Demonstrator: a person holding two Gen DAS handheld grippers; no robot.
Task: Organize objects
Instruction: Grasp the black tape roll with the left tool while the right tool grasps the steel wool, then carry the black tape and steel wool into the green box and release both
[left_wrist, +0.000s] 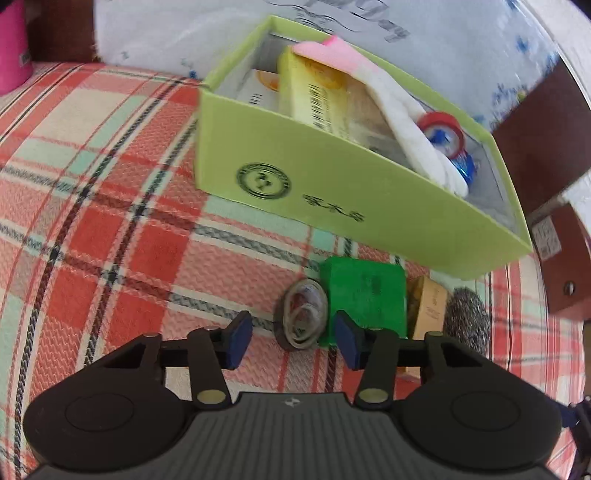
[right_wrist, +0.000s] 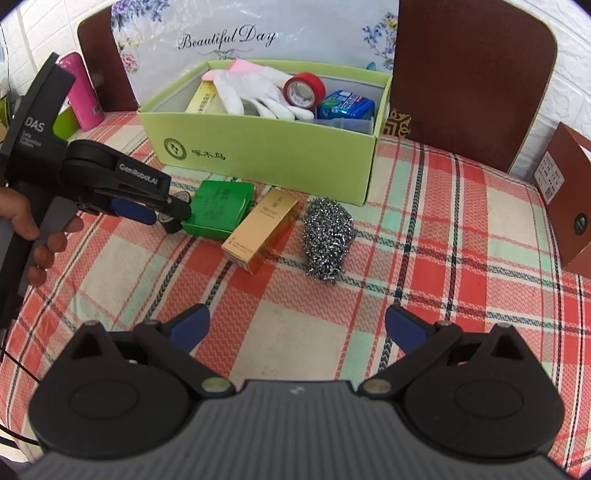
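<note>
A light green open box stands on the plaid tablecloth and holds a white glove, red tape, a yellow packet and a blue packet. In front of it lie a black tape roll, a green box, a gold box and a steel scourer. My left gripper is open, its fingers either side of the black tape roll. My right gripper is open and empty, well short of the scourer.
A pink bottle stands at the back left. Brown chair backs and a floral sheet rise behind the box. A brown carton stands at the right table edge.
</note>
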